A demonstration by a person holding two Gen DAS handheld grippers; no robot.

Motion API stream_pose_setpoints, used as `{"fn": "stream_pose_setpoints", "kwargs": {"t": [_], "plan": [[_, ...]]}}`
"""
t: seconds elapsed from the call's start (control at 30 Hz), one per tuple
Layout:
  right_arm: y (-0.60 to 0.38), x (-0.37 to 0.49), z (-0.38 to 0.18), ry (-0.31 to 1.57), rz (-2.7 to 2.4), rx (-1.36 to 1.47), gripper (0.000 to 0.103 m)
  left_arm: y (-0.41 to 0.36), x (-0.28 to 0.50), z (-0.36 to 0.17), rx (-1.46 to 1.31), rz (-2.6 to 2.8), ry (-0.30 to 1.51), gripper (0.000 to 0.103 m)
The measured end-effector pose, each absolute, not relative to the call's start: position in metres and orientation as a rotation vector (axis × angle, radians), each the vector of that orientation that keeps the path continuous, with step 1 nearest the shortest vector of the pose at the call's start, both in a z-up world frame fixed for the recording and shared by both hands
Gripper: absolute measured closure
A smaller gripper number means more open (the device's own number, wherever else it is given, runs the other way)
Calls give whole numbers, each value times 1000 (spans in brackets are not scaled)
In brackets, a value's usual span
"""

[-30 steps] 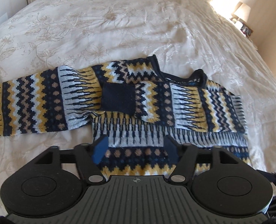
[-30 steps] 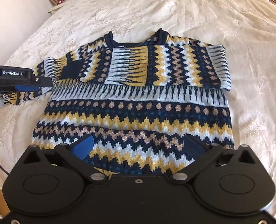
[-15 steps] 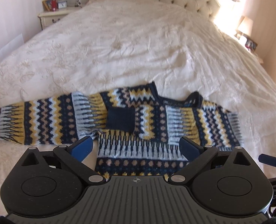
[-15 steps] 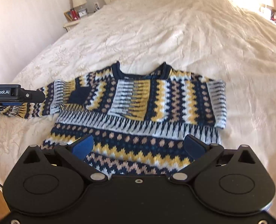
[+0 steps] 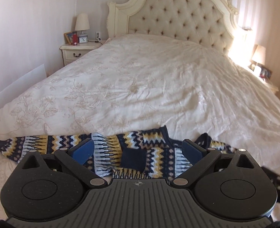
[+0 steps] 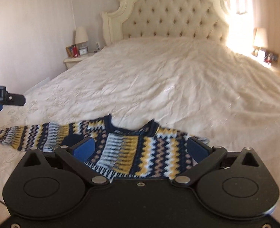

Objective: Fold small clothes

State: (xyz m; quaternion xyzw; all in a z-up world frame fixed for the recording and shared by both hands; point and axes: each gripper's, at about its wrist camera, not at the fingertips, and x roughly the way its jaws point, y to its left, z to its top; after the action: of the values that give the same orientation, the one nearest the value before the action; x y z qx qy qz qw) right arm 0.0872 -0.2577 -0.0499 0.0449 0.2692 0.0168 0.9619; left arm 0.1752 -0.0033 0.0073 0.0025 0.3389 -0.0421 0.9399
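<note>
Sweater (image 6: 121, 148) on the bed (image 6: 159, 87) had one sleeve folded in, the other still stretched out. Both grippers' fingers, left gripper (image 5: 138, 150) and right gripper (image 6: 140, 148), were spread wide, holding nothing.

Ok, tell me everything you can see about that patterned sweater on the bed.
The sweater is a knit in navy, mustard, pale blue and tan zigzag bands with a navy neckband. It lies flat on the cream bedspread, collar toward the headboard. One sleeve is folded across the chest; the other stretches straight out sideways. A plain navy patch, probably a cuff, lies on the chest. Nothing grips it: both grippers hover above with jaws open.
</note>
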Motion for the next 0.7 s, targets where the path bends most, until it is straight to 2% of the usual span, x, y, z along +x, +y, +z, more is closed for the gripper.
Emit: {"fn": "stream_pose_setpoints", "kwargs": {"t": [0.1, 0.2, 0.47, 0.7], "plan": [[-258, 93, -51, 576, 12, 78, 1, -5, 177, 1, 25, -61, 743, 4], [-264, 100, -56, 645, 50, 129, 1, -1, 179, -7, 8, -57, 793, 12], [-256, 109, -69, 746, 85, 159, 1, 34, 183, -24, -42, -60, 859, 13], [-235, 117, -73, 804, 44, 194, 1, 105, 206, -43, -140, -90, 907, 13]]}}
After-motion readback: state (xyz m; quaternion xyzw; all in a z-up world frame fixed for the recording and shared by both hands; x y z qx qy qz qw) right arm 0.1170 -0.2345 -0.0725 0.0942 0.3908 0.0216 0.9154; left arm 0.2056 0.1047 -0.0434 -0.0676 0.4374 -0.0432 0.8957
